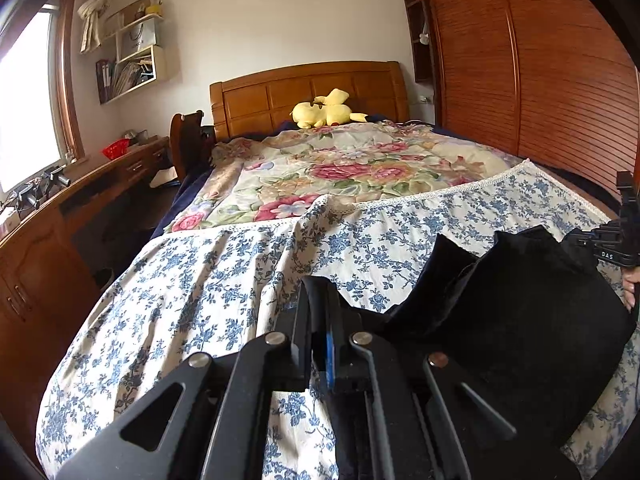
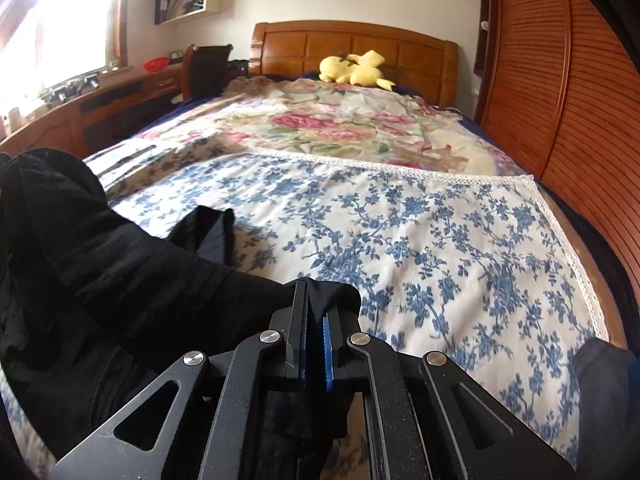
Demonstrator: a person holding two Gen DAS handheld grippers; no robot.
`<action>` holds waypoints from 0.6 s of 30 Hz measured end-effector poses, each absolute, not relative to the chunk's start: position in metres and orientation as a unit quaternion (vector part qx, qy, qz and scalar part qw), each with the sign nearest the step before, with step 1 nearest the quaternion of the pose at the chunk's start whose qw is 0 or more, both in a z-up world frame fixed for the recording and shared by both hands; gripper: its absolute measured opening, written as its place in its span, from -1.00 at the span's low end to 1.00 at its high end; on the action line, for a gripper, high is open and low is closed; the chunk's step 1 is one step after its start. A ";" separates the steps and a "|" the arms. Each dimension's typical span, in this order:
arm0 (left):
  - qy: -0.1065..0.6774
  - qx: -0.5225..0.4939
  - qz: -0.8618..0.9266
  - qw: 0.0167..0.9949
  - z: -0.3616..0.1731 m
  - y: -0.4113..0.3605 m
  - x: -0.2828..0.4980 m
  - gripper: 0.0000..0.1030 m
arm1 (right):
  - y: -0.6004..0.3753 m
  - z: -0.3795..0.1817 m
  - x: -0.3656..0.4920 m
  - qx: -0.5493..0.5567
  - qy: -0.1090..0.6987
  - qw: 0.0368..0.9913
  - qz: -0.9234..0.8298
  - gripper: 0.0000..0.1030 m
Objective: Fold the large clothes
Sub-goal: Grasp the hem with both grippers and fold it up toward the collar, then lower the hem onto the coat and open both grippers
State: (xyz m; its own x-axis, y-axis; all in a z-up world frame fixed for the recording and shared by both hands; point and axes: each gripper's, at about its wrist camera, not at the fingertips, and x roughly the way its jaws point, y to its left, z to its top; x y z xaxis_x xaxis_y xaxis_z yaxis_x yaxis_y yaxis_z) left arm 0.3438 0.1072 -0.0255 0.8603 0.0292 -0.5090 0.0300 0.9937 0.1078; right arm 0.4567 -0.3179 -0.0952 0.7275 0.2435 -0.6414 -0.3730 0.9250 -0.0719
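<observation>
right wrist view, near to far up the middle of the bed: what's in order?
right gripper shut on the black garment → blue floral sheet → lace edge → rose-print quilt → yellow plush toy → wooden headboard

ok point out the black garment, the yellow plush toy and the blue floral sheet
black garment (image 1: 520, 312), left wrist view, on the broad raised panel of cloth
yellow plush toy (image 1: 324, 114), left wrist view, on its body by the headboard
blue floral sheet (image 2: 440, 248), right wrist view, on a bare flat stretch
</observation>
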 end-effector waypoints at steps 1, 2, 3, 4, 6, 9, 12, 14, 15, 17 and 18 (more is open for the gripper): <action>0.266 0.057 0.000 0.962 -0.027 0.107 0.345 -0.91 | -0.316 -0.099 0.461 -0.099 0.333 0.923 0.165 -0.96; 0.267 0.058 -0.002 0.962 -0.029 0.106 0.346 -0.91 | -0.315 -0.102 0.465 -0.100 0.336 0.922 0.164 -0.96; 0.268 0.058 -0.007 0.962 -0.031 0.106 0.346 -0.90 | -0.314 -0.108 0.468 -0.099 0.343 0.920 0.163 -0.96; 0.269 0.056 -0.017 0.961 -0.033 0.105 0.346 -0.86 | -0.313 -0.112 0.470 -0.097 0.349 0.918 0.162 -0.95; 0.278 0.048 -0.034 0.959 -0.037 0.104 0.344 -0.76 | -0.312 -0.118 0.471 -0.092 0.358 0.915 0.160 -0.93; 0.282 0.055 -0.043 0.957 -0.040 0.098 0.333 -0.57 | -0.312 -0.120 0.468 -0.092 0.365 0.914 0.153 -0.87; 0.287 0.053 -0.051 0.955 -0.040 0.095 0.323 -0.47 | -0.314 -0.113 0.461 -0.102 0.358 0.918 0.135 -0.55; 0.293 0.049 -0.062 0.953 -0.042 0.092 0.314 -0.36 | -0.320 -0.106 0.454 -0.099 0.347 0.923 0.132 0.02; 0.296 0.050 -0.065 0.952 -0.043 0.089 0.309 -0.35 | -0.323 -0.102 0.449 -0.097 0.344 0.925 0.130 0.05; 0.302 0.052 -0.069 0.949 -0.047 0.084 0.301 -0.34 | -0.327 -0.098 0.440 -0.094 0.346 0.924 0.131 0.06; 0.305 0.052 -0.073 0.948 -0.049 0.083 0.296 -0.33 | -0.329 -0.097 0.432 -0.094 0.346 0.924 0.135 0.06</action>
